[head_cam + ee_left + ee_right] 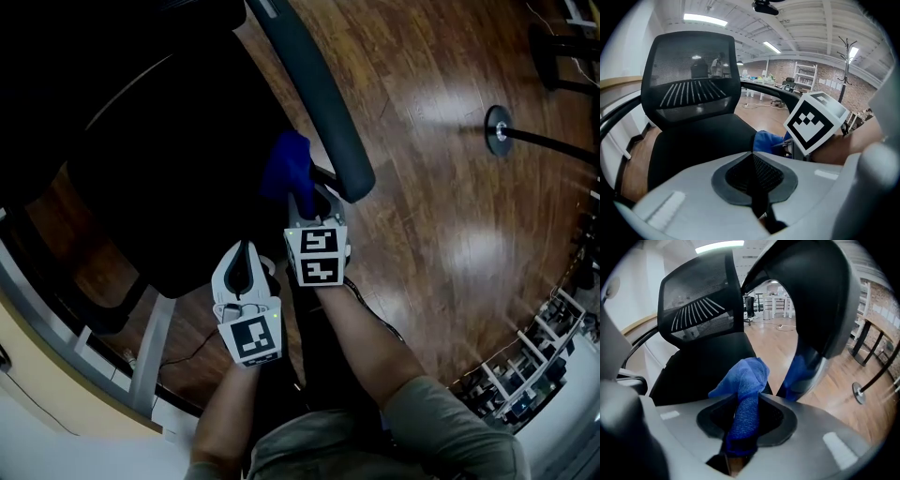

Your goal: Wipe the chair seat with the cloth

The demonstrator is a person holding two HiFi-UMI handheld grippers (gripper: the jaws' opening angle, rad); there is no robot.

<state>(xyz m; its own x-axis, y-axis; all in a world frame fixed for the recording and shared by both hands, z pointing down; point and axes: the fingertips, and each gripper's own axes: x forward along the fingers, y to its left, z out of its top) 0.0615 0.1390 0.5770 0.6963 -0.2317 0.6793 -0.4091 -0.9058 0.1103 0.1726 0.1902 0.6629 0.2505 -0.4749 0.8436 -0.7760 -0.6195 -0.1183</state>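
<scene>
A black office chair with a mesh back (691, 84) and a dark padded seat (698, 140) stands before me; its seat (178, 197) fills the left of the head view. My right gripper (307, 208) is shut on a blue cloth (743, 390), which bunches up out of the jaws at the seat's right front edge (705, 366). The cloth (286, 167) shows blue beside the armrest (323, 103). My left gripper (246, 267) is shut and empty, held near the seat's front edge, just left of the right one.
The chair's curved black armrest (811, 296) arches close over the right gripper. Wooden floor (450, 187) lies to the right, with a round stand base (498, 129) on it. Desks and shelving stand far back in the room (801, 79).
</scene>
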